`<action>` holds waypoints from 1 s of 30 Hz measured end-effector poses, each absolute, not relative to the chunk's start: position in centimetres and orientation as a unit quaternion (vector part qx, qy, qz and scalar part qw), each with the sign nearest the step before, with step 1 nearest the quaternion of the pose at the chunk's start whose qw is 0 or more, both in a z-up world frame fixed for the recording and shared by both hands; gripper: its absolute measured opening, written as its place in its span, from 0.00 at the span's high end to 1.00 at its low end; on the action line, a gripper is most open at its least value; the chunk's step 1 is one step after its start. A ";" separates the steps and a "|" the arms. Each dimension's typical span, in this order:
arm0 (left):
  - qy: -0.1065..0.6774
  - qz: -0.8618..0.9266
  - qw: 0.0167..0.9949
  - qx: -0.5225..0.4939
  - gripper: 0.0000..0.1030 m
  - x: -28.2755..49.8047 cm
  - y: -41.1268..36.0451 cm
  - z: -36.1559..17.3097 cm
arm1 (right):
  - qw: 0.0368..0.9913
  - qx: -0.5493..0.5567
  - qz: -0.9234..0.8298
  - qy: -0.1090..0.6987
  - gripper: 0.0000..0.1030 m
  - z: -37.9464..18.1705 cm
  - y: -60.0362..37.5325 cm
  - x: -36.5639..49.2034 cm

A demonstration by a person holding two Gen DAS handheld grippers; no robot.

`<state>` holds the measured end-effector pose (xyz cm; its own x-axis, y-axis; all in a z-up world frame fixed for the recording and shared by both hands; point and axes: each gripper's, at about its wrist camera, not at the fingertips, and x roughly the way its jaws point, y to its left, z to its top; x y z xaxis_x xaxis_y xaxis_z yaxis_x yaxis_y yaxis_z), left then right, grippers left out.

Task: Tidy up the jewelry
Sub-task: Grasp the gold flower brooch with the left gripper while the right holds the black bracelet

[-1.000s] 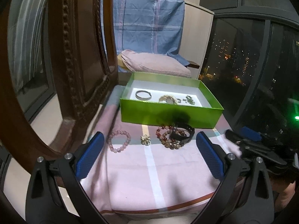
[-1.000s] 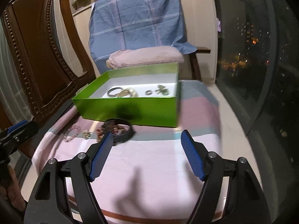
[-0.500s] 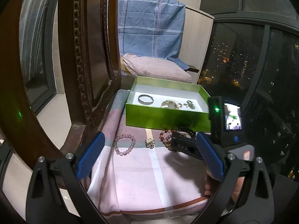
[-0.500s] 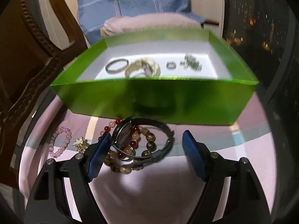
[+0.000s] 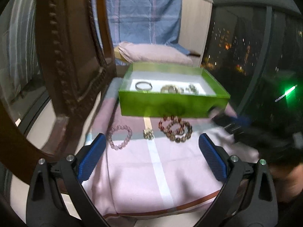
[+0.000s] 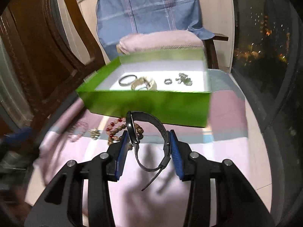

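- My right tongs (image 6: 147, 141) are closing on a black watch (image 6: 149, 130); its round face rests against the left blue pad and its strap against the right pad, so the watch is gripped between them.
- The watch hangs edge-on, its smooth band curving in a loop, with the loose strap tail pointing down toward the cloth (image 6: 223, 109).
- My left tongs (image 5: 151, 151) stand wide apart with nothing between their ribbed blue pads (image 5: 90, 155).
- The cloth is soft pink with pale and grey stripes and a brown band at the near edge.
- On it, just ahead of my left tongs, lie three pieces in a row: a ring of pale pink beads (image 5: 119, 136), a small gold clustered trinket (image 5: 148, 134), and a tangle of brown and red bead bracelets (image 5: 176, 128).
- Behind them sits a shallow green box (image 5: 170, 109) with glossy walls and a white floor.
- Inside the box lie a thin dark bangle (image 6: 127, 79), a pale gold coil (image 6: 144, 83), a small ring (image 6: 168, 81) and a silvery charm (image 6: 184, 80).
- A carved dark wood chair (image 5: 72, 56) rises on the left; a blue plaid sheet (image 5: 144, 13) drapes over a pink cushion (image 5: 151, 54) beyond.
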<state>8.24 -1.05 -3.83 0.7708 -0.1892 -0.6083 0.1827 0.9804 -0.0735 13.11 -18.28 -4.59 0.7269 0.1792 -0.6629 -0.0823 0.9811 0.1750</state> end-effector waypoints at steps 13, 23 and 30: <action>0.412 -0.064 0.909 -0.030 0.51 14.4 -2.7 -9.9 | 0.916 0.125 0.108 0.366 0.53 -3.9 -21.8 10.1; 0.419 -0.039 0.906 -0.034 0.80 17.4 -2.3 -10.8 | 0.919 0.124 0.112 0.358 0.53 -3.7 -22.3 10.0; 0.329 -0.066 0.940 -0.053 0.79 11.1 -0.2 -3.4 | 0.932 0.112 0.101 0.330 0.53 -2.2 -22.5 9.2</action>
